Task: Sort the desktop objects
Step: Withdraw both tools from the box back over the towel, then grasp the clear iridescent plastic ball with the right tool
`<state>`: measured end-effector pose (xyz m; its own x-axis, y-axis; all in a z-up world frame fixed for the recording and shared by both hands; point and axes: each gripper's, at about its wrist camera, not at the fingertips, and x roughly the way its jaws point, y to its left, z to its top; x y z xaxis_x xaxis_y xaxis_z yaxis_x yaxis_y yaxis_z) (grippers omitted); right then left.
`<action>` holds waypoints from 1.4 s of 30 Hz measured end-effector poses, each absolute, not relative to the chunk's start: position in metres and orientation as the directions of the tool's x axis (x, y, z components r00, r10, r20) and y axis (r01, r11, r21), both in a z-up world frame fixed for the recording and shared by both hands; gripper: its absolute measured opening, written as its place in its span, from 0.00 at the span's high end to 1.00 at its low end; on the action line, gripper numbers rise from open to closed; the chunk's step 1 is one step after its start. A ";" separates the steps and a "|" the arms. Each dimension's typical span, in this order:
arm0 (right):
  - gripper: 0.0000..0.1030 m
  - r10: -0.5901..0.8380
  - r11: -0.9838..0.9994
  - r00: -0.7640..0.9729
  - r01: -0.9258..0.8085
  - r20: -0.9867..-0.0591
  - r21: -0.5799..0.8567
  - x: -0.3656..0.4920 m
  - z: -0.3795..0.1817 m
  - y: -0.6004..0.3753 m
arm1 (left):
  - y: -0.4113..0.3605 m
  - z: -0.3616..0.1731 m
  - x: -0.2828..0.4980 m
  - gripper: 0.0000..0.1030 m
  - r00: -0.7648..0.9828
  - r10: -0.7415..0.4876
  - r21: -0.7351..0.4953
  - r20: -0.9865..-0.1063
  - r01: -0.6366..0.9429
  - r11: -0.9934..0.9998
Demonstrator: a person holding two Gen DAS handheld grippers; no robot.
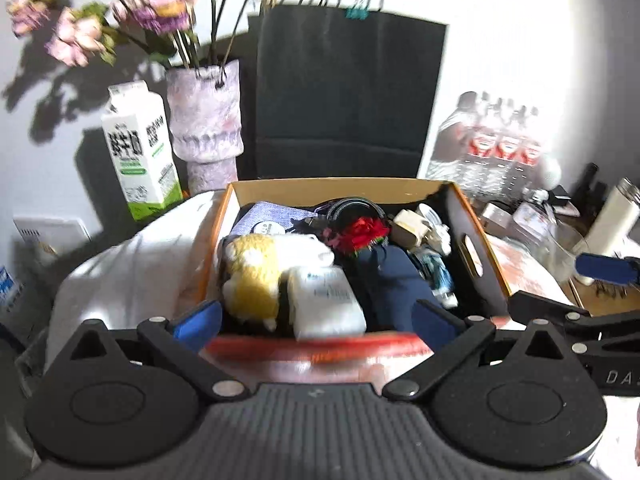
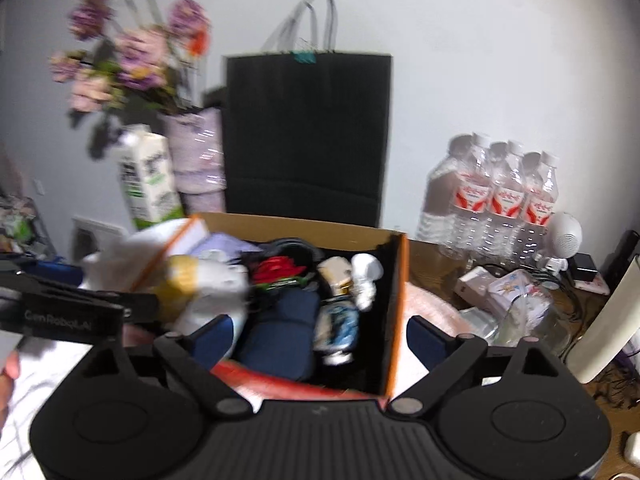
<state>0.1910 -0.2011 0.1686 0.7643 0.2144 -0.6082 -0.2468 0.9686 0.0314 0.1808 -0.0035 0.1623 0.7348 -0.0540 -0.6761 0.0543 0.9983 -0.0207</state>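
Note:
An open cardboard box [image 1: 340, 185] with orange edges stands in front of me, also in the right wrist view [image 2: 394, 300]. It holds a yellow and white plush toy [image 1: 256, 276], a white packet [image 1: 326, 300], a red flower [image 1: 366, 234], a dark blue cloth [image 1: 394, 284], coiled cable and small figures [image 2: 366, 280]. My left gripper [image 1: 316, 320] is open and empty over the box's near edge. My right gripper [image 2: 320, 338] is open and empty over the box's near right corner; its blue fingers [image 1: 606, 266] show at the left view's right edge.
Behind the box stand a black paper bag [image 1: 344, 96], a vase of flowers [image 1: 204, 120] and a milk carton [image 1: 138, 148]. A pack of water bottles [image 2: 492, 196], a white speaker [image 2: 566, 236], small boxes and a glass jar [image 2: 532, 316] lie right. White cloth [image 1: 132, 264] lies left.

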 end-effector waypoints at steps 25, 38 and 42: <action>0.00 0.231 0.958 0.854 -0.283 -0.467 -0.043 -0.114 0.041 -0.217 | 0.008 0.049 -0.113 0.00 0.896 -0.062 -0.019 -0.440 0.059 0.998; 0.01 0.199 0.974 0.859 -0.228 -0.473 -0.004 -0.061 0.042 -0.227 | -0.003 0.036 -0.059 0.00 0.888 -0.081 -0.055 -0.452 0.062 0.997; 0.01 0.227 0.972 0.848 -0.227 -0.479 0.059 -0.031 0.041 -0.230 | -0.003 0.039 -0.036 0.00 0.893 -0.083 -0.039 -0.443 0.073 0.997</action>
